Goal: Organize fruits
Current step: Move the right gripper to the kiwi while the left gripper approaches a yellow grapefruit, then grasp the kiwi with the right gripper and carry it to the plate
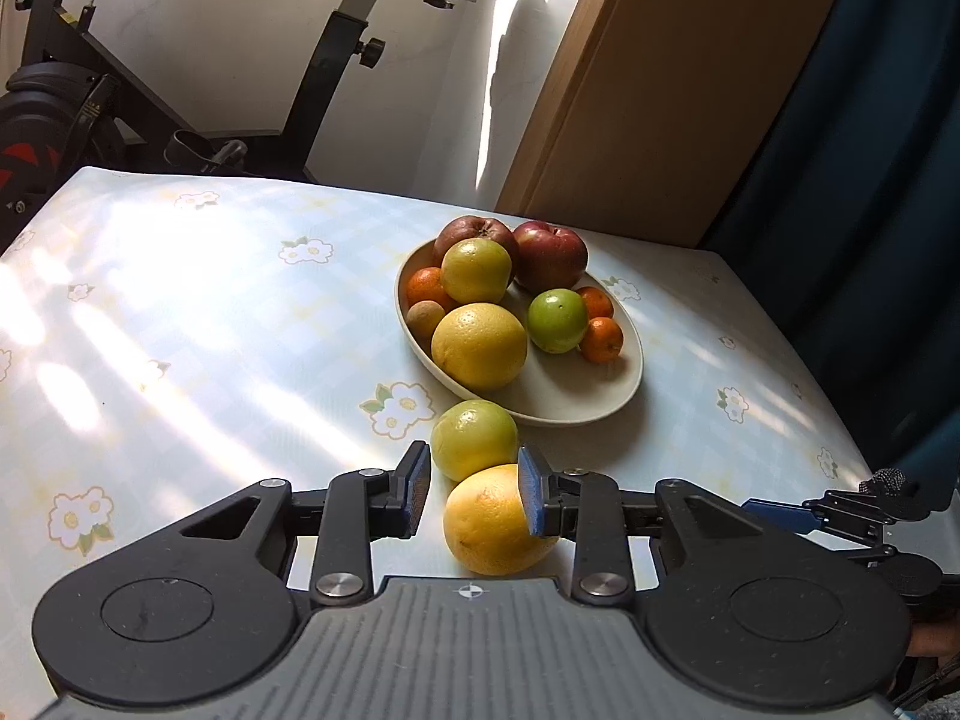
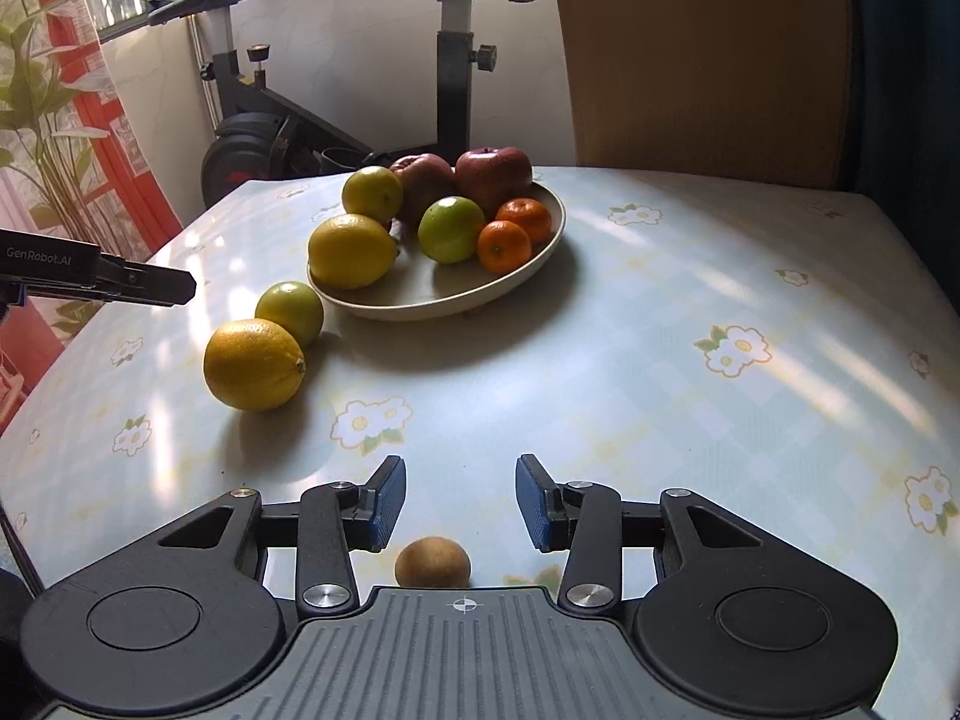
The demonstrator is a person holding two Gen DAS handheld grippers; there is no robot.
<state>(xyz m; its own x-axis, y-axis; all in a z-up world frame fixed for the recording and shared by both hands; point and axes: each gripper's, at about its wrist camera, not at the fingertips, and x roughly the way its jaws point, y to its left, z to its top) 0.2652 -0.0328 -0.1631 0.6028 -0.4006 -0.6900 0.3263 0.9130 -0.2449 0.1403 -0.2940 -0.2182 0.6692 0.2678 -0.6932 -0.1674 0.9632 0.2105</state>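
A beige bowl (image 1: 576, 402) (image 2: 420, 300) holds two red apples, yellow and green citrus and small oranges. On the table beside it lie a yellow-green fruit (image 1: 474, 438) (image 2: 290, 311) and a large yellow orange (image 1: 489, 525) (image 2: 255, 363). My left gripper (image 1: 474, 489) is open above these two, its right finger in front of the orange; it also shows in the right wrist view (image 2: 150, 285). My right gripper (image 2: 459, 501) is open and empty above a small brown fruit (image 2: 432, 563) that lies close under it.
The table (image 2: 660, 360) has a pale checked cloth with flowers. An exercise bike (image 2: 288, 120) stands behind the far edge. A wooden panel (image 1: 660, 90) and a dark blue curtain (image 1: 870, 150) are at the back right. A plant (image 2: 36, 90) is left.
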